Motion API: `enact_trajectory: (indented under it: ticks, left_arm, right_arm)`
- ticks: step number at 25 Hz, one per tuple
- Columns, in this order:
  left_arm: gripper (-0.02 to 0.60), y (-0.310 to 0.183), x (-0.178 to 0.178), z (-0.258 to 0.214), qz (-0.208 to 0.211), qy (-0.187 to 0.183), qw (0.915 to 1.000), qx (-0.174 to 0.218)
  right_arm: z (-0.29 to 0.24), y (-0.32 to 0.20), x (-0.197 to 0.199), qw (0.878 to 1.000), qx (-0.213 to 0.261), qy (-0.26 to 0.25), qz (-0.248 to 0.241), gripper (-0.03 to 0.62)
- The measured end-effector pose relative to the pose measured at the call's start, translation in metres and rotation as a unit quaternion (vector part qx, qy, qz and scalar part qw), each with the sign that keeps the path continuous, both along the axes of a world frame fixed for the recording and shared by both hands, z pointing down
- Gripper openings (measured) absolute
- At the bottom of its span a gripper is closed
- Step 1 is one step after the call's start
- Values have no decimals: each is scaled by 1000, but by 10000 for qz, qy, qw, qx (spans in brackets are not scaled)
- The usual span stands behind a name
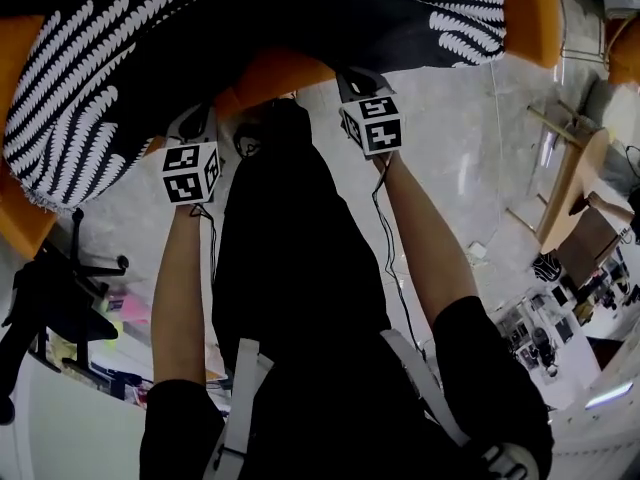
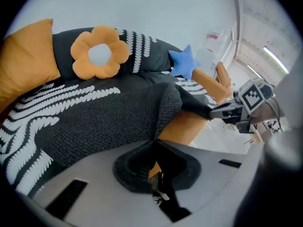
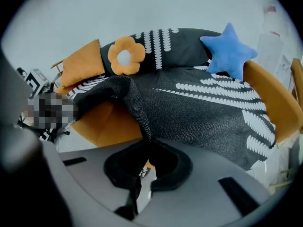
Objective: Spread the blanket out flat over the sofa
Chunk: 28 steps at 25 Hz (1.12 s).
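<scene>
A dark grey blanket with white leaf stripes (image 1: pixel 120 58) lies over the orange sofa (image 1: pixel 270 73) at the top of the head view. My left gripper (image 2: pixel 154 148) is shut on the blanket's (image 2: pixel 94 122) front edge, and the cloth runs up out of its jaws. My right gripper (image 3: pixel 147 145) is shut on the same edge of the blanket (image 3: pixel 203 112) further right. Between the two grips the edge is lifted off the bare orange seat (image 3: pixel 104 122). In the head view the marker cubes of the left gripper (image 1: pixel 190 173) and the right gripper (image 1: pixel 372 123) show, but the fingertips are hidden.
Along the sofa back stand an orange flower cushion (image 3: pixel 125 56), a blue star cushion (image 3: pixel 229 51) and a square orange cushion (image 3: pixel 80 63). An orange armrest (image 3: pixel 272 98) borders the right end. Wooden furniture (image 1: pixel 570 183) stands on the glossy floor (image 1: pixel 450 148) at right, a black stand (image 1: pixel 60 288) at left.
</scene>
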<state>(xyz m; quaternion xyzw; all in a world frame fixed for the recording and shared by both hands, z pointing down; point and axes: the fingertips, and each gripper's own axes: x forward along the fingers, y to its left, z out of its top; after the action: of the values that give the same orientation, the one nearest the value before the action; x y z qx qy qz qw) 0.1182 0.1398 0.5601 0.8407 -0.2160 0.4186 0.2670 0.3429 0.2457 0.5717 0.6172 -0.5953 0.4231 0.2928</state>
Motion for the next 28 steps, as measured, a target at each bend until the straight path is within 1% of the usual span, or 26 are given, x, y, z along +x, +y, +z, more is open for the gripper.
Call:
enact_trajectory:
  ticks: [4, 7, 10, 13, 17, 22, 28]
  left_arm:
    - [31, 20, -6, -15, 113, 38, 9999, -3]
    - [31, 29, -16, -21, 151, 0, 9999, 25]
    - [31, 40, -30, -28, -22, -30, 10000, -20]
    - [31, 53, -32, -27, -203, -29, 9998, -34]
    - [31, 73, -37, -23, -524, -89, 9986, -15]
    - [31, 102, -43, -20, -566, -155, 9983, -35]
    - [31, 112, -54, -24, -760, -249, 9968, 23]
  right_arm:
    - [-8, 14, 0, 10000, 12, 75, 6, 21]
    - [-17, 19, -4, 10000, 61, 69, 33, 21]
    - [-22, 33, -13, 10000, 27, -46, -8, 21]
    - [-30, 45, -11, 9999, 76, -102, -37, 21]
    - [-34, 56, -13, 9993, 168, -150, -289, 21]
    - [-39, 80, -19, 9989, 212, -240, -329, 21]
    - [-45, 101, -22, 9979, 278, -243, -528, 21]
